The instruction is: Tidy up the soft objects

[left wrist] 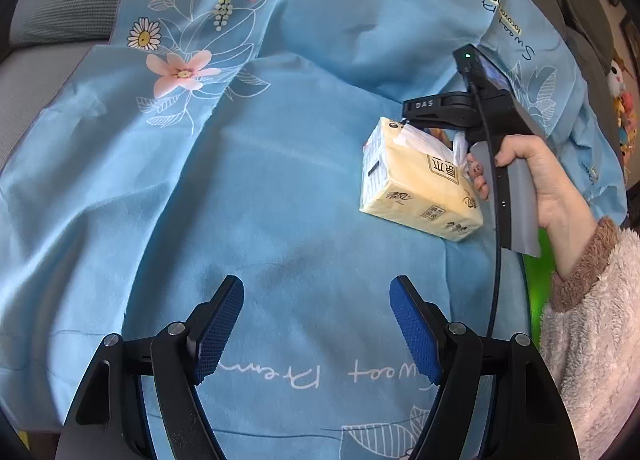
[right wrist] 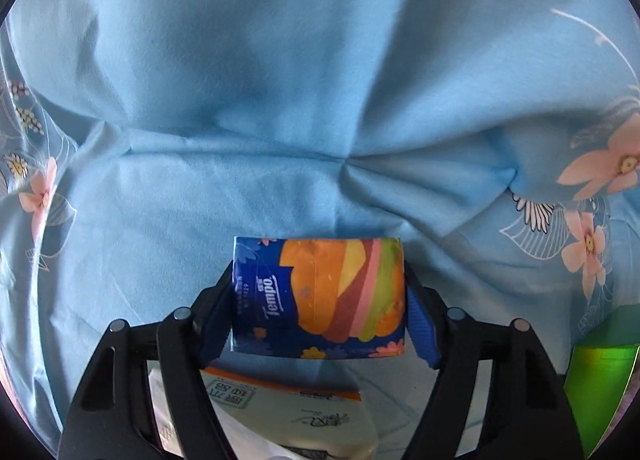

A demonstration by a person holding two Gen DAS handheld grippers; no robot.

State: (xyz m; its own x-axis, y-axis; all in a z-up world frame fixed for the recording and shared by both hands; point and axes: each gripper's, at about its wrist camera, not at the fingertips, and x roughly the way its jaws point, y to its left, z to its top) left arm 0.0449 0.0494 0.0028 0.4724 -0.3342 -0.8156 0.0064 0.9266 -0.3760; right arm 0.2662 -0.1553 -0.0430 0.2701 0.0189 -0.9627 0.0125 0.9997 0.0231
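A blue and orange Tempo tissue pack lies on the blue floral quilt, and my right gripper is shut on it, a blue pad pressing each short end. Just below it in the right wrist view lies a cream tissue pack with white tissue poking out. The left wrist view shows that cream pack at right, with the right gripper's body and a person's hand behind it; the Tempo pack is mostly hidden there. My left gripper hovers open over bare quilt, nothing between its fingers.
The quilt is rumpled into folds and covers most of both views. A bright green object sits at the right edge. Grey padded fabric shows at upper left, and small plush toys at the far right.
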